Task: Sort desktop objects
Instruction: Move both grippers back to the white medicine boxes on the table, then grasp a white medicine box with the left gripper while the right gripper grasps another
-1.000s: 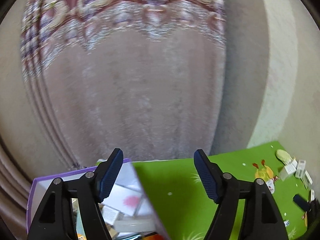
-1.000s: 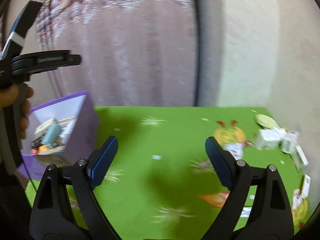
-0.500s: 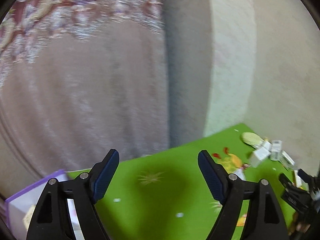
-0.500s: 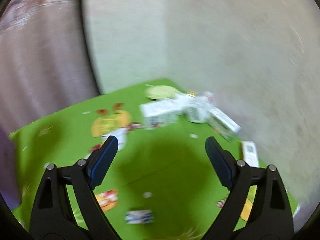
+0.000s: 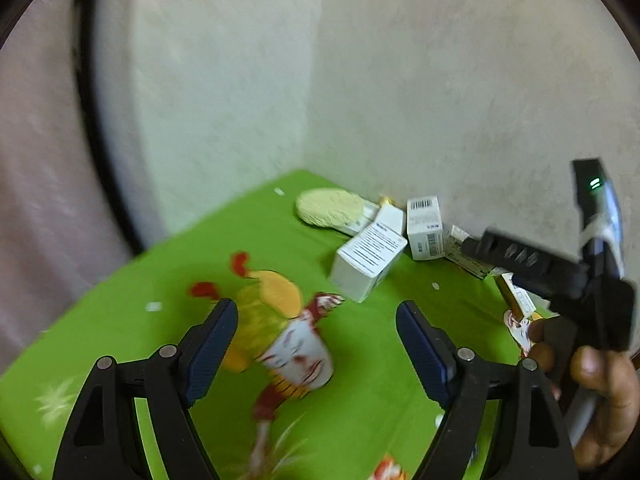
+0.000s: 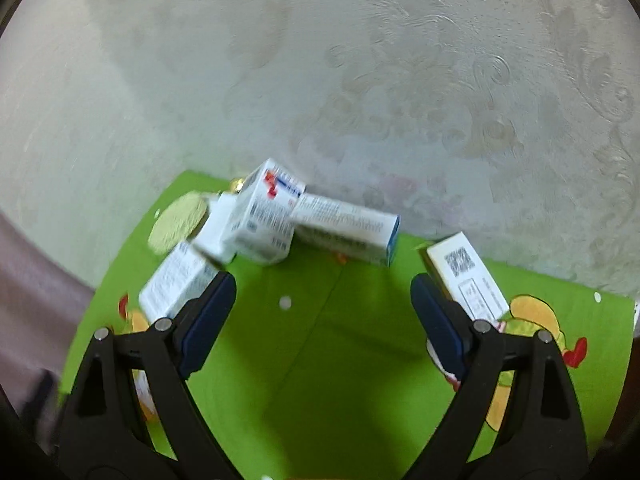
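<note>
Left gripper (image 5: 316,344) spread wide, nothing between the pads, hovering over the green tablecloth (image 5: 372,392) above a printed clown figure (image 5: 296,352). Right gripper (image 6: 323,312) likewise parted and empty. White cartons (image 6: 260,220) heaped against the wall at 11 o'clock in the right wrist view, another carton (image 6: 466,280) at 2 o'clock just beside the right-hand pad, perhaps touching, blur forbids certainty. Pale green oval object (image 5: 330,207) at 12 o'clock in the left view.

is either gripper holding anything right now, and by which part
Nothing is held. The left gripper and right gripper are both open with only the green cloth between their fingers; the white boxes lie untouched.
</note>
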Demonstrator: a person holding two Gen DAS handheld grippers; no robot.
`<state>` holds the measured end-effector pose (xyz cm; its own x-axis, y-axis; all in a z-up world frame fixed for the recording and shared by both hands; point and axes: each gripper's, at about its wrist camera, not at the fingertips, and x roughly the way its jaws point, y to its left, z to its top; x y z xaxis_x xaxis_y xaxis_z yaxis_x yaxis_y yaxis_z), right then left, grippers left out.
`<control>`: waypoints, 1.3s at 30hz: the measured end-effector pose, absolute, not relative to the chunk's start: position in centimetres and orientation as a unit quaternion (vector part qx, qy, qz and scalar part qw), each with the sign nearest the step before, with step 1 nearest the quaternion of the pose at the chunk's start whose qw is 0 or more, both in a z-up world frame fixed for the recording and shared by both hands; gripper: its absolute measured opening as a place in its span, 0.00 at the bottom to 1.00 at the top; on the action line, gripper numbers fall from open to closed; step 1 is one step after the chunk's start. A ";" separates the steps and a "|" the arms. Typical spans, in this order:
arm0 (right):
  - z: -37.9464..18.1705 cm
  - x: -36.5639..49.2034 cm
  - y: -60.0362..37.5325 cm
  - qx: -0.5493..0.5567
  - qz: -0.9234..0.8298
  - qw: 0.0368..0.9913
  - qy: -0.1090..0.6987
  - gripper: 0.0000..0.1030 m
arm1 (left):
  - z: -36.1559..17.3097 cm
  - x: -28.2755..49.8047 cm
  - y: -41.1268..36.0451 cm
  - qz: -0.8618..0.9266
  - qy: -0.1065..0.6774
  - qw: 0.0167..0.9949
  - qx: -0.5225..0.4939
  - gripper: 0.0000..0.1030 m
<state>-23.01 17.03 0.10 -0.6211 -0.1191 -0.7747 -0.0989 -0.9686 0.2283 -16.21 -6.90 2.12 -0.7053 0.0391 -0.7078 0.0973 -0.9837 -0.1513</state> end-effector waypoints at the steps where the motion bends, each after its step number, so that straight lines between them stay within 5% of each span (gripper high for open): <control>1: 0.1 -23.6 17.4 0.437 -0.889 -0.006 -0.136 0.87 | 1.5 -16.8 -6.9 -0.917 0.096 0.010 0.387 0.79; 6: -0.2 -25.8 17.5 0.453 -0.878 -0.036 -0.148 0.87 | -0.5 -20.9 -6.4 -0.909 0.135 -0.035 0.392 0.79; 14: -0.5 -26.3 16.6 0.445 -0.880 -0.074 -0.150 0.87 | -1.0 -23.6 -2.1 -0.914 -0.021 -0.045 0.404 0.79; 18: -0.9 -27.1 16.5 0.452 -0.875 -0.093 -0.148 0.87 | -1.7 -25.2 -1.5 -0.897 -0.040 -0.061 0.436 0.53; 23: -1.3 -27.6 16.8 0.460 -0.870 -0.103 -0.143 0.87 | -1.7 -24.4 -2.0 -0.899 -0.006 -0.060 0.434 0.41; 28: -2.3 -28.1 17.1 0.476 -0.862 -0.109 -0.134 0.86 | -1.9 -22.3 -1.8 -0.906 -0.001 -0.014 0.423 0.40; 30: -2.5 -28.3 17.0 0.479 -0.863 -0.110 -0.120 0.77 | -1.8 -21.0 -1.7 -0.910 0.001 -0.001 0.416 0.40; 39: -0.9 -24.7 16.8 0.452 -0.881 -0.086 -0.113 0.77 | 0.1 -14.7 -1.8 -0.923 0.033 0.048 0.381 0.39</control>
